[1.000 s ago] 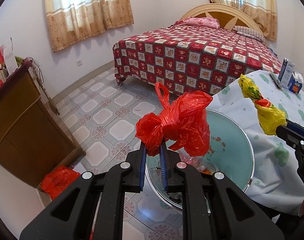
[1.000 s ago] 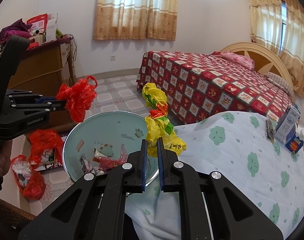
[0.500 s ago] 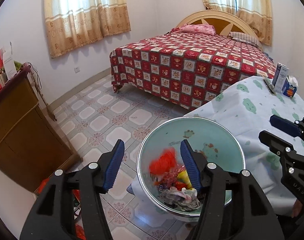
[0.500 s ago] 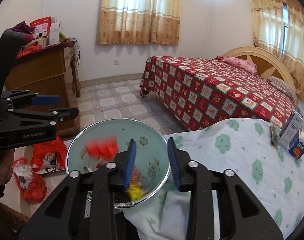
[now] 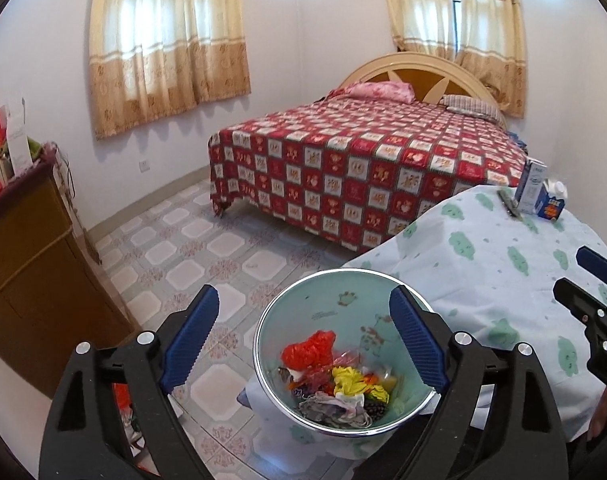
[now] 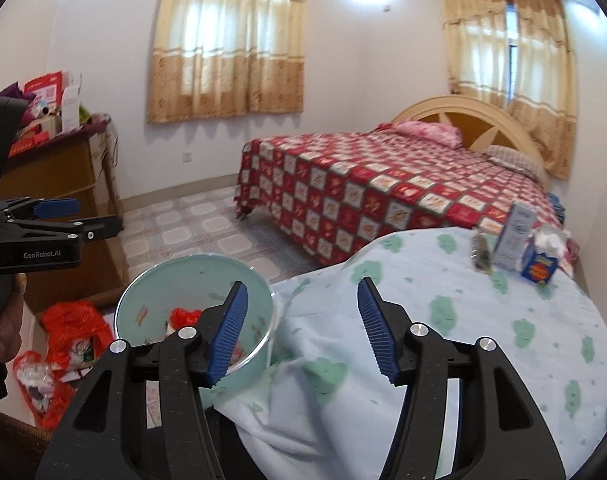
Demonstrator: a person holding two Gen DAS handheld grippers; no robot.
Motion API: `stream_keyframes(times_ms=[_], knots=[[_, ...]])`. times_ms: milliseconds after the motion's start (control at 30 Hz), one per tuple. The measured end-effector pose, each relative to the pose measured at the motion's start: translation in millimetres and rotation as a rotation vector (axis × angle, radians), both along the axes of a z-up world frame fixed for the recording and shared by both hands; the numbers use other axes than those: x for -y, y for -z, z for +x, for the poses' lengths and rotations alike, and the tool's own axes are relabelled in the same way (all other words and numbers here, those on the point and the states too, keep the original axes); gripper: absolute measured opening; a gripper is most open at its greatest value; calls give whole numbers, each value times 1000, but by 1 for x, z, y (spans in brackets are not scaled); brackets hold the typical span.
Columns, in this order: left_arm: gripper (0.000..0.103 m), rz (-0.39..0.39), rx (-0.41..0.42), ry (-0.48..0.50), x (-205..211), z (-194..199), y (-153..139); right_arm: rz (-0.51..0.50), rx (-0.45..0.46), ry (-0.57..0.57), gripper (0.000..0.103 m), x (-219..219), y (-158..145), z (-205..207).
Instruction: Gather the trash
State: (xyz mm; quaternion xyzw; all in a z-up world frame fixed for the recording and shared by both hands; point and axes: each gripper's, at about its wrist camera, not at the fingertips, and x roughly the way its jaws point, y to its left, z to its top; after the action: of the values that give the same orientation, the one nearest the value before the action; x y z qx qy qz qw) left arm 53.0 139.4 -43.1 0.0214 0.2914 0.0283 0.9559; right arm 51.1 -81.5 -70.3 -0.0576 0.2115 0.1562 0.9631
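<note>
A pale green basin (image 5: 343, 292) with a shiny rim stands beside the table and holds trash: a red plastic bag (image 5: 309, 350), a yellow wrapper (image 5: 353, 382) and other scraps. My left gripper (image 5: 303, 340) is open and empty above the basin. My right gripper (image 6: 301, 328) is open and empty over the table edge, with the basin (image 6: 175, 280) to its left. The right gripper also shows at the right edge of the left wrist view (image 5: 583, 280), and the left gripper at the left of the right wrist view (image 6: 71, 216).
The table wears a pale cloth with green clouds (image 6: 463, 320); cartons (image 6: 537, 256) and a dark flat item (image 6: 481, 252) stand at its far side. Red bags of rubbish (image 6: 63, 344) lie on the tiled floor by a wooden cabinet (image 5: 19, 272). A bed (image 5: 363, 168) stands behind.
Both grippers opened and let go: the red bag and the yellow wrapper dropped into the basin. Both grippers then opened wider and the right one shifted right over the table.
</note>
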Motion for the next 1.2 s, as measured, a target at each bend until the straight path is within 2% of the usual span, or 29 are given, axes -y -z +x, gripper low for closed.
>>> stream_keyframes(times_ms=[200,600,1200], knots=[[94,17,36,6,6,-8,-10,14,36,26,61,20,-6,-6],[95,20,37,7,7,-9,-11,39,47,46,68,31,-14,-12],[97,47,35,-1,8,-11,-11,40,72,56,70,31,-19,-21]])
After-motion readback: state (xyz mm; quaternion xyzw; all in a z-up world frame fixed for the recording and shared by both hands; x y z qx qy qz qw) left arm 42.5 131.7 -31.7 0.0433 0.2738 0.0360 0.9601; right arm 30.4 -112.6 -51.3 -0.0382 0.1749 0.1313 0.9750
